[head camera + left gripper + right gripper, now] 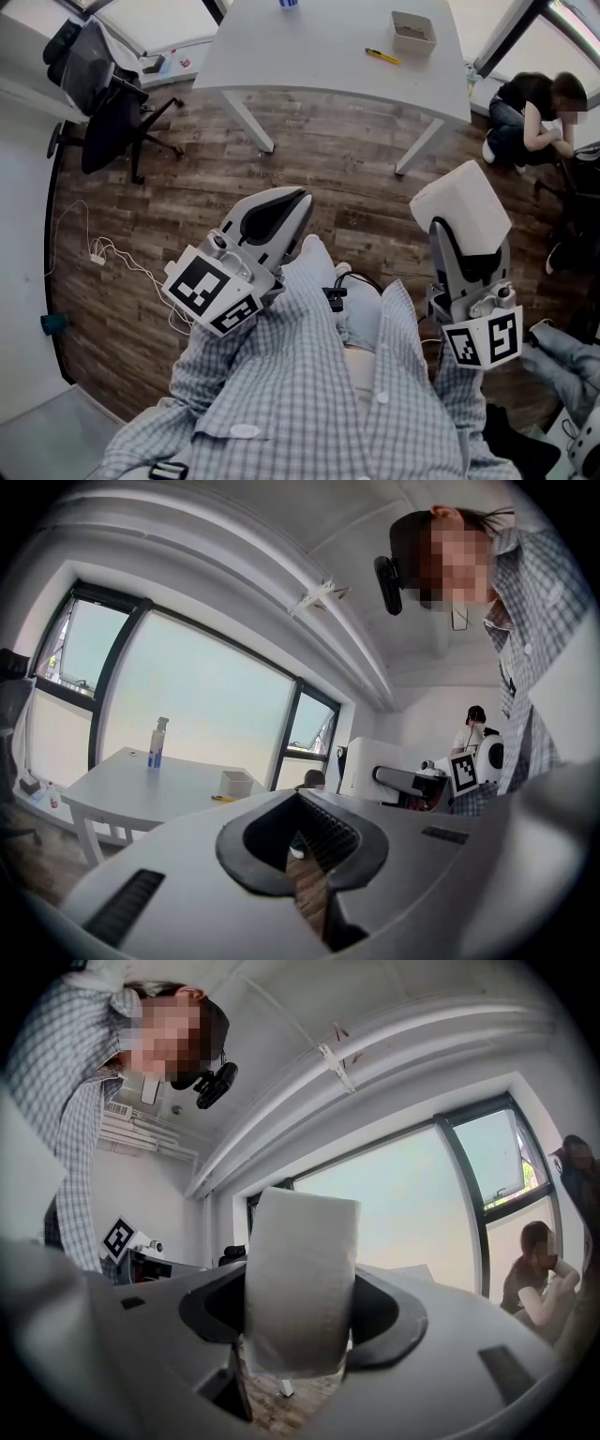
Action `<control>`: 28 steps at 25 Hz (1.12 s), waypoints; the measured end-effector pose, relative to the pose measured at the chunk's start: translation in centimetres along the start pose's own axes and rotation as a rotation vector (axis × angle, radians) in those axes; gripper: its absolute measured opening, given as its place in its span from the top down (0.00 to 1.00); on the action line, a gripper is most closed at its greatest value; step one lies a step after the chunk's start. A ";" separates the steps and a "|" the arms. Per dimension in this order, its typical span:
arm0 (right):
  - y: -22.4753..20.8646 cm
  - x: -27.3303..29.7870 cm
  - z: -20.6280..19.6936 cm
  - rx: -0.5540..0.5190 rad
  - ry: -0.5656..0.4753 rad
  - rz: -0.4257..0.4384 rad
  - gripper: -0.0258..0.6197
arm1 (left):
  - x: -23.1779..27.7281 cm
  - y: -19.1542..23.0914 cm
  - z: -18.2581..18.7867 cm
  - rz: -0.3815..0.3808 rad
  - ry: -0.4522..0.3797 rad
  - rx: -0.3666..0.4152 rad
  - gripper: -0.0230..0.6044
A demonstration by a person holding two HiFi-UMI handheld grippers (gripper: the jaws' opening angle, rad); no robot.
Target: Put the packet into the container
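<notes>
My right gripper [461, 246] is shut on a white packet [459, 208], which stands up out of its jaws over the wooden floor; in the right gripper view the packet [300, 1279] fills the space between the jaws. My left gripper [279, 214] is held close to my body, jaws shut with nothing in them, and in its own view the left gripper [302, 829] shows only a thin slit. The container [412, 30], a small pale open box, sits on the white table [328, 56] far ahead, and is also seen as the container [236, 784] from the left gripper.
A yellow pen [382, 55] lies left of the container and a blue bottle [289, 3] stands at the table's far edge. A black office chair [103, 94] is at the left, a crouching person [534, 112] at the right, and a cable [103, 253] lies on the floor.
</notes>
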State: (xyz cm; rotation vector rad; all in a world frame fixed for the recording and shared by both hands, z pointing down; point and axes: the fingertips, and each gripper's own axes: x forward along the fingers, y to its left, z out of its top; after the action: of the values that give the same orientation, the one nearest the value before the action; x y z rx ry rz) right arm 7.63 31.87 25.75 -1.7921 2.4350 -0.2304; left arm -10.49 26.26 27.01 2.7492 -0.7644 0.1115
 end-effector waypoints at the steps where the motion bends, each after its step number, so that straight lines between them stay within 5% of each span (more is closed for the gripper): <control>1: 0.0 0.0 -0.1 -0.001 0.004 0.000 0.52 | 0.1 0.1 -0.1 0.000 0.001 -0.002 0.95; 11: -1.0 1.7 -0.6 -0.013 0.028 -0.034 0.52 | 2.0 2.0 -0.1 -0.030 0.010 -0.018 0.95; 28: -4.3 11.3 -0.2 -0.067 0.057 -0.129 0.52 | 8.9 10.9 3.2 -0.119 0.040 -0.024 0.95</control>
State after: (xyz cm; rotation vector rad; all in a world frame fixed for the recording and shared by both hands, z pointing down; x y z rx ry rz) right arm 8.24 19.82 26.80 -1.9998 2.3940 -0.2164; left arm -8.52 11.96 28.03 2.7533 -0.5869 0.1311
